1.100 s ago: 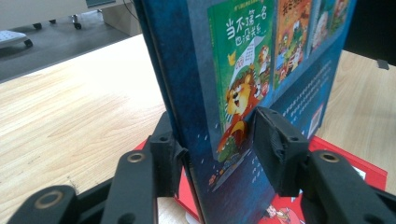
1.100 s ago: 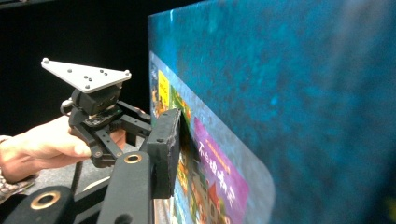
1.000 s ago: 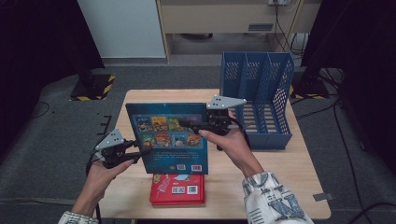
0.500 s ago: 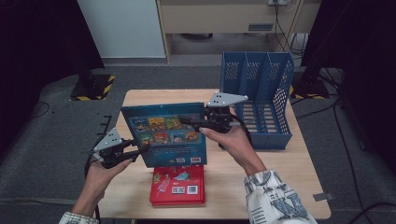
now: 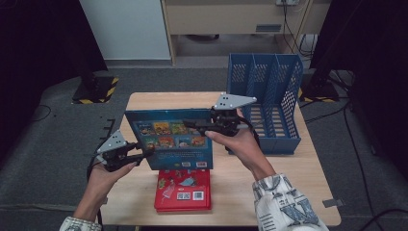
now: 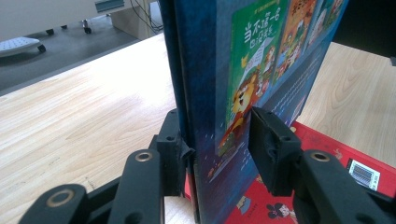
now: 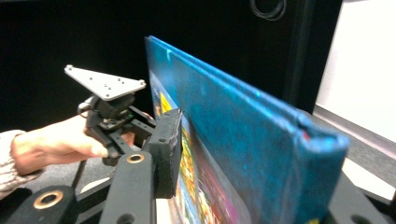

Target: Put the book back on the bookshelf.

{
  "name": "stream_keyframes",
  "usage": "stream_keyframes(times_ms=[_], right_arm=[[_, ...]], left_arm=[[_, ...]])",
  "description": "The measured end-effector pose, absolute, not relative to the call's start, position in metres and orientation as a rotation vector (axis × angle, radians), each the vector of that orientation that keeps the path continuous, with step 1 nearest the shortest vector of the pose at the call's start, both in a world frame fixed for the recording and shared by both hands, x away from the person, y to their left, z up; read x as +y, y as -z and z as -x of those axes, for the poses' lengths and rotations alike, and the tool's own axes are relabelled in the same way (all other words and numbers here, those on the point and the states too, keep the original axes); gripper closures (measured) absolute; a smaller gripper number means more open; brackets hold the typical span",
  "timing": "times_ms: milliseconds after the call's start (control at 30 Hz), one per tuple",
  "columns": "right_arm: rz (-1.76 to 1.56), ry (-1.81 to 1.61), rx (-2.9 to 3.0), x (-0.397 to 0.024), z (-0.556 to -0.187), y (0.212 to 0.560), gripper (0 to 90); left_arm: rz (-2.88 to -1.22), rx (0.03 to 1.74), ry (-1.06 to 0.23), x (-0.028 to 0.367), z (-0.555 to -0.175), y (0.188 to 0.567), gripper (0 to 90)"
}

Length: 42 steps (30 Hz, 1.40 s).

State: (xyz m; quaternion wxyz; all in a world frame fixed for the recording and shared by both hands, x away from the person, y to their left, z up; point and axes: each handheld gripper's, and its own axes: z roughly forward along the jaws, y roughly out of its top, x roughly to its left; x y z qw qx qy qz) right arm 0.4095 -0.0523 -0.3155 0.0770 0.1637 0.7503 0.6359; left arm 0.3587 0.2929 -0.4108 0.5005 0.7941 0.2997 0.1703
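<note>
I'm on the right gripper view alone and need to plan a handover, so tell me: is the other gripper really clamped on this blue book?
Observer: Yes. In the left gripper view the left gripper has one jaw on each side of the blue book, pressed against its covers.
Operator: What lies under the book?
Observer: A red book lies flat on the table, below it.
Operator: Anywhere to file it?
Observer: A blue file rack stands on the table beside the right gripper.
</note>
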Motion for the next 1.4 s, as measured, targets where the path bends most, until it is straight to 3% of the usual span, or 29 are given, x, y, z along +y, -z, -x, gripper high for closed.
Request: stream_keyframes(times_ms=[1400], right_arm=[[-0.359, -1.947, 2.327, -0.041, -0.413, 0.312, 77.3]], left_arm=[[-1.895, 0.757, -0.393, 0.289, -0.367, 0.411, 49.4]])
